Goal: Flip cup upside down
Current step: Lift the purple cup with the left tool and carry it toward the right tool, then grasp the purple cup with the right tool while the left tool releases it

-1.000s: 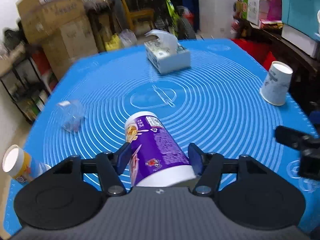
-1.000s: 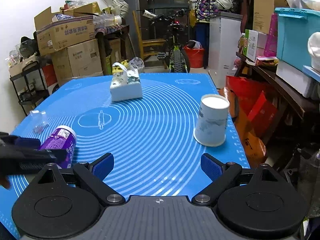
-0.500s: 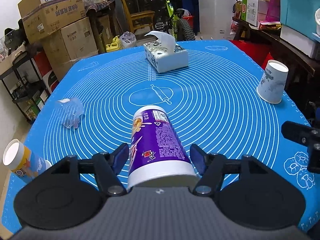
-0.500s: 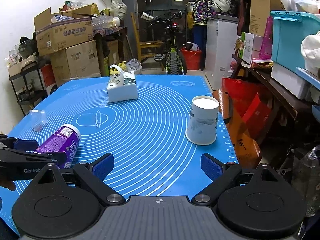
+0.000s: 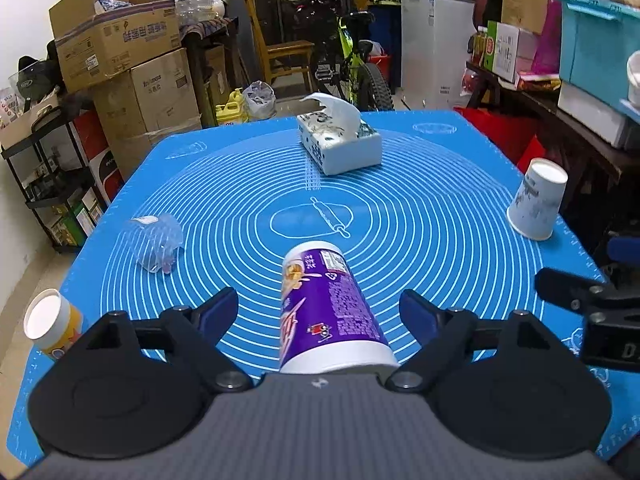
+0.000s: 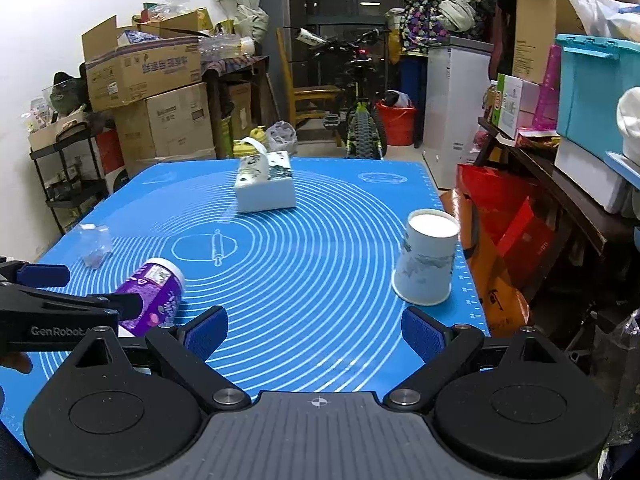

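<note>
A purple paper cup [image 5: 326,312] stands upside down on the blue mat [image 5: 400,216], its white wide rim near me and its base pointing away. My left gripper [image 5: 318,314] is open, with its blue pads apart on either side of the cup and not touching it. The cup also shows in the right wrist view [image 6: 154,298], beside the left gripper's fingers [image 6: 44,276]. My right gripper [image 6: 316,330] is open and empty above the near edge of the mat.
A white paper cup [image 5: 536,204] stands upside down at the right edge of the mat. A tissue box [image 5: 340,144] sits at the back. A clear plastic cup [image 5: 156,242] lies at the left, and an orange cup [image 5: 50,326] stands at the near left corner.
My left gripper has opened and let go of the purple cup, which now rests on the mat. The left wrist view has lifted and levelled.
</note>
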A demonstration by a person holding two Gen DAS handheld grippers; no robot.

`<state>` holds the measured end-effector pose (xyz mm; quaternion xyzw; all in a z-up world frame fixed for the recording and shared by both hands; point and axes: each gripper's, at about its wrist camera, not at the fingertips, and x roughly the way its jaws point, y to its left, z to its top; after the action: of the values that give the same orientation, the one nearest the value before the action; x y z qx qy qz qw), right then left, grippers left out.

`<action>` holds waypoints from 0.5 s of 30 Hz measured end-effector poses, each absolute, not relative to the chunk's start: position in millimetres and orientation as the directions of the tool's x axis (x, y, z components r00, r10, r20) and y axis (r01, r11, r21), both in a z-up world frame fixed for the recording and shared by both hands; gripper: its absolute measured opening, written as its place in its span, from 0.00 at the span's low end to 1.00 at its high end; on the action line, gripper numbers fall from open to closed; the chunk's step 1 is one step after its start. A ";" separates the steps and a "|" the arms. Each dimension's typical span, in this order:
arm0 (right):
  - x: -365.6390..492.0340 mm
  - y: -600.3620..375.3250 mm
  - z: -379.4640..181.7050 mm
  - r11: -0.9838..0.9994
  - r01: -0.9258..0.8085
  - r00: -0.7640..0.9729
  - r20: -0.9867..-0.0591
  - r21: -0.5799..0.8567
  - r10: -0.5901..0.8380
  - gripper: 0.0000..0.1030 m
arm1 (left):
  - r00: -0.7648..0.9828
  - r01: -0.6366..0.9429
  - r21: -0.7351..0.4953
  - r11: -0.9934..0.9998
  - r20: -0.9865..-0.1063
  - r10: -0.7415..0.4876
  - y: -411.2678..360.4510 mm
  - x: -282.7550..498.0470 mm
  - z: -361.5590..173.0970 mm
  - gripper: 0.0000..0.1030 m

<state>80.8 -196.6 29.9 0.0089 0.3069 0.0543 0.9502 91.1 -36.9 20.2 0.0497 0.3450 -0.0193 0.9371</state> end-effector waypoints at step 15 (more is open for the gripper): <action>122.2 -128.2 51.9 0.955 -0.293 0.707 -0.661 0.049 0.251 0.95 | 0.769 -0.088 0.031 0.996 -0.634 0.088 42.4 90.3 18.6 0.90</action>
<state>122.2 -128.2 51.9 -0.0298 0.3531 0.1472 0.9235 90.3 42.4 18.6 -0.0003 0.3369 0.0467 0.9404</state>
